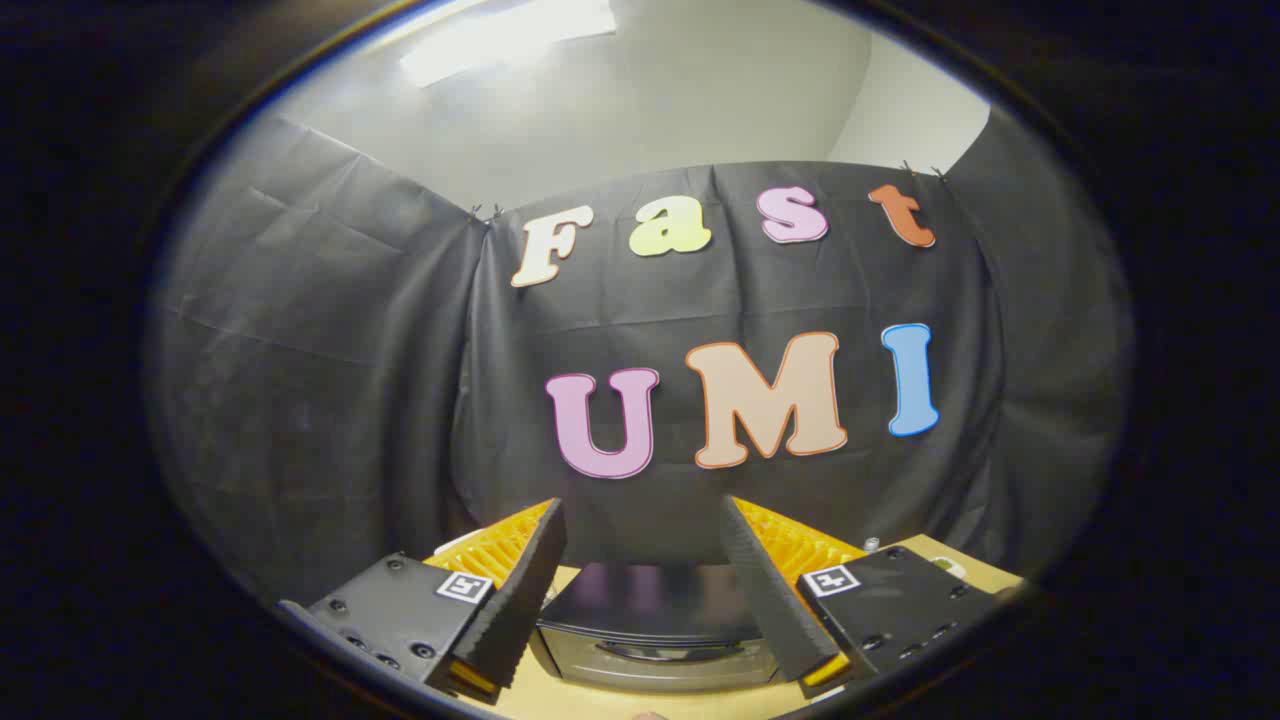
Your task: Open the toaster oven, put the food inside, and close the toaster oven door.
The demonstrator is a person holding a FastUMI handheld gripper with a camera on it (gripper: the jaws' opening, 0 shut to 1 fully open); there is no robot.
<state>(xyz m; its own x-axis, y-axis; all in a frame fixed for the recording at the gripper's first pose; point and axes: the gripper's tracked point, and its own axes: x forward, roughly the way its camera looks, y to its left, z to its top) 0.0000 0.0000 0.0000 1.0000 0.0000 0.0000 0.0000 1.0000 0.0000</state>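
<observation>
Gripper view, single entry. Item one: gripper (640, 585), held high and looking forward over the work surface, its two fingers (520, 590) spread wide apart with nothing between the pads; each finger is black with a ribbed inner face, backed by orange ribbed plastic and tipped with a yellow edge at its base. Item two: two black mounting blocks, one behind each finger, each carrying a small square black-and-white marker (466, 587) and several screw heads. Item three: toaster oven (655, 625), dark and glossy on top with a silvery front, sitting low between the two fingers and just beyond them; a curved bar handle runs across the upper part of its front, and the door appears closed, though the low angle hides most of it. Item four: table (600, 695), light wood in colour, bearing the toaster oven and visible as a bare strip in front of it and as a corner beyond the right-hand finger. Item five: a small pale object (948, 568) on that far right corner of the table, too small to identify. Item six: black cloth wall (350, 400), creased, standing behind the toaster oven and wrapping around both sides. Item seven: pale ceiling (680, 90) above the cloth, with a bright rectangular light panel (505, 40).
</observation>
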